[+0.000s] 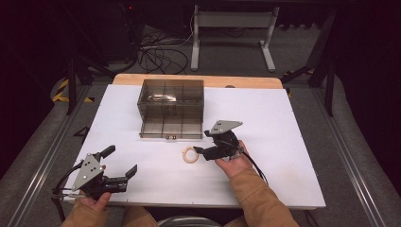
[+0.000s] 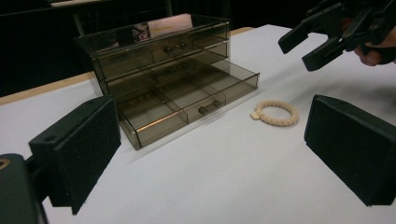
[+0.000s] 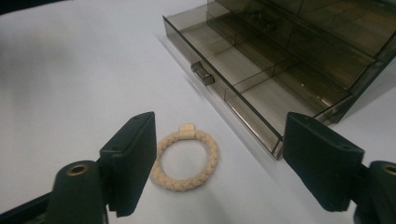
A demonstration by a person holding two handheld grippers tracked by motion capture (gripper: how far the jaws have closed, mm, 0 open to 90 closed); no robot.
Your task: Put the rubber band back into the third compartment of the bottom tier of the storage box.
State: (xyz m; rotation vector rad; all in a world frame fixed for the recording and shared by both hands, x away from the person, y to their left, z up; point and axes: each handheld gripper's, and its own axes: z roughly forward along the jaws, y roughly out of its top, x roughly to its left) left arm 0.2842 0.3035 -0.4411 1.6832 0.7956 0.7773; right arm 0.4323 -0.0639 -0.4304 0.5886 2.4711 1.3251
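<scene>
Nearest the person, the left tool (image 1: 122,171) sits low at the counter's (image 1: 283,142) front left, jaws spread wide and holding nothing, well apart from the work.

Farther in, the right tool (image 1: 202,142) hovers just beside the ring (image 1: 190,154), a braided cream loop lying flat on the counter. In the right gripper view the ring (image 3: 187,160) lies between the wide-open jaws, close against the left one; neither pad has closed on it, and I cannot tell whether that pad touches it.

Beyond the ring stands the smoky organizer (image 1: 171,108), its bottom drawer (image 1: 171,126) pulled out and its compartments looking bare.

As a judgement: the drawer is open and ready and the approach is nearly made. Left are the grasp, the lift, the placing into a compartment, and probably shutting the drawer.
</scene>
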